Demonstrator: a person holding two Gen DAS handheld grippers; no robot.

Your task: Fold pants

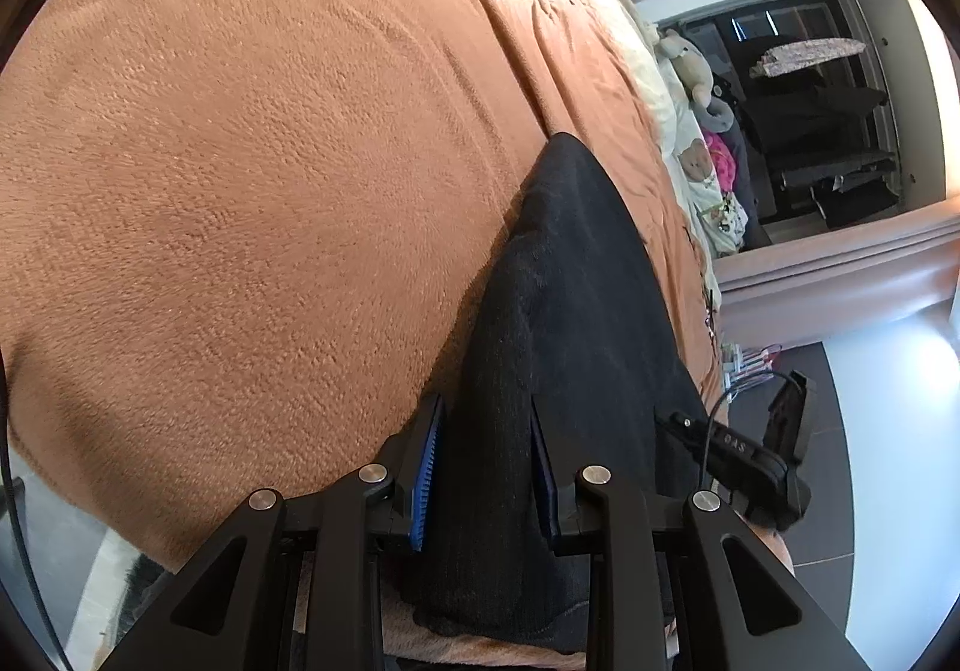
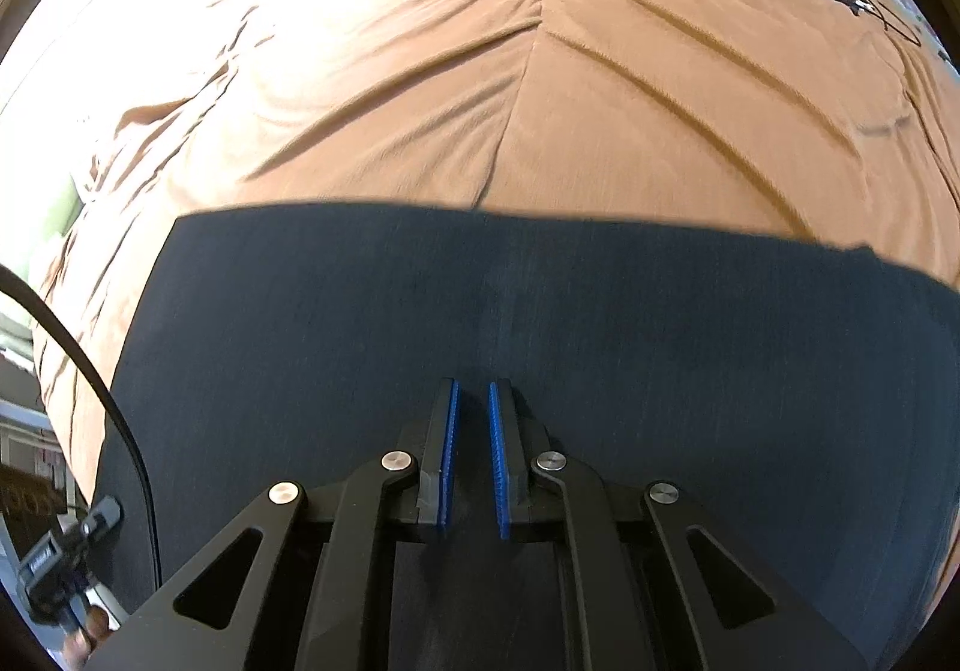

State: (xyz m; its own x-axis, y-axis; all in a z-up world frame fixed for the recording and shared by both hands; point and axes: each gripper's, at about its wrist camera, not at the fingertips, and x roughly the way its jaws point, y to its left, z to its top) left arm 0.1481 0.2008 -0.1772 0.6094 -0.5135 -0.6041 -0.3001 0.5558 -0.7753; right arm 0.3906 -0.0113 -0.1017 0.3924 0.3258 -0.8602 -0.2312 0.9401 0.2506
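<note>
Pants: dark navy-black trousers (image 2: 480, 323) lie spread flat on a bed, over a rust-orange fleece blanket (image 1: 240, 179). In the right wrist view they fill the lower half as a broad dark panel with a straight far edge. In the left wrist view they narrow to a point toward the far side of the bed.

Left gripper: the left gripper (image 1: 486, 467) sits low over the near end of the cloth. Its jaws are partly apart, with a ridge of dark fabric between the blue pads. The pads seem to touch the cloth, but whether they press on it firmly cannot be told.

Right gripper: the right gripper (image 2: 474, 455) hovers over the middle of the panel. Its jaws are narrow, a thin gap showing between the blue pads. Nothing appears to be caught between them.

Step in hand: probably securing one end of the pants before carrying it across for a fold.

Doing it well: each gripper should take all the layers at an edge. The lift should be level so the fold line stays straight, and the top edge should be laid square on the one below.

Surroundings: soft toys (image 1: 696, 71) and pale bedding sit along the far side of the bed. Beyond them is a dark open wardrobe (image 1: 822, 119). A black cable (image 2: 90, 371) trails at the left of the right wrist view.

In the way: the blanket is creased in ridges beyond the pants. It is soft and could be pinched up with the cloth. The cable could snag during a sweep.
</note>
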